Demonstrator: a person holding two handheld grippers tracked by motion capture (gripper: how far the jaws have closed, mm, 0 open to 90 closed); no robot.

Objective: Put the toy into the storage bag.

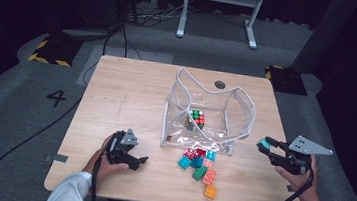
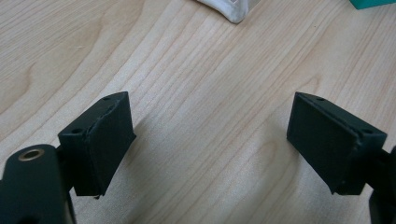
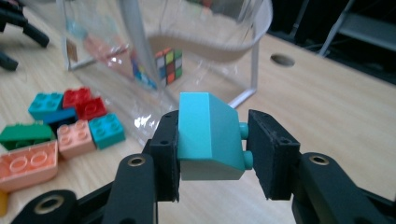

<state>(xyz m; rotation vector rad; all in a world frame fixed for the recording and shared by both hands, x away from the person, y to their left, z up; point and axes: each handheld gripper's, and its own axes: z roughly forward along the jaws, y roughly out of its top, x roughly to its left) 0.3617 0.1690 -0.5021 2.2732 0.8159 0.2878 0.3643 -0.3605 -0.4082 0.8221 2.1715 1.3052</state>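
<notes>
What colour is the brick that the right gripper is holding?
Teal. The brick shows best in the right gripper view, clamped between the jaws of the right gripper.

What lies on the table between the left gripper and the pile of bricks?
Nothing: between the left gripper and the pile of bricks the high view shows bare table.

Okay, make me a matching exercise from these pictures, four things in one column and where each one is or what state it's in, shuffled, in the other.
Things:
1. teal brick
2. puzzle cube
3. left gripper
4. orange brick

Place or state:
A. inside the clear bag
B. open, over bare table
C. on the table, nearest its front edge among the loose bricks
D. clamped between the right gripper jaws

Pairs: 1-D, 2-A, 3-B, 4-C
</notes>
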